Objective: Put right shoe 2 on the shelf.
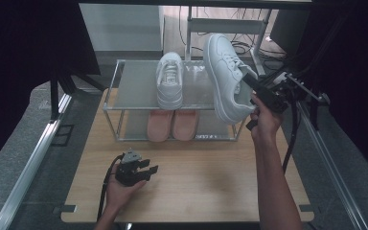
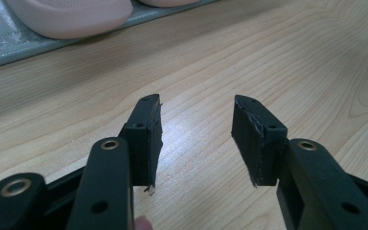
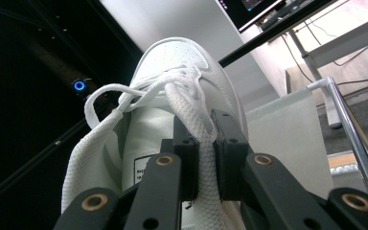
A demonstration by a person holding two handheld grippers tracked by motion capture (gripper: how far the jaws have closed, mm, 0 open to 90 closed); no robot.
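My right gripper (image 1: pixel 247 84) is shut on the collar of a white sneaker (image 1: pixel 226 76), holding it tilted in the air above the right end of the shoe rack (image 1: pixel 139 86). In the right gripper view the jaws pinch the sneaker's (image 3: pixel 172 120) padded rim beside its tongue and laces, my right gripper (image 3: pixel 205 143) closed tight on it. The matching white sneaker (image 1: pixel 169 79) rests on the rack's top shelf. My left gripper (image 1: pixel 148 169) lies low on the wooden table (image 1: pixel 196 177), open; in its own view my left gripper (image 2: pixel 196 132) has bare wood between the jaws.
A pair of pink shoes (image 1: pixel 172 124) sits on the rack's lower shelf, their toes (image 2: pixel 72 19) just ahead of the left gripper. Metal rails run along both sides of the table. Cables and a frame stand behind the rack.
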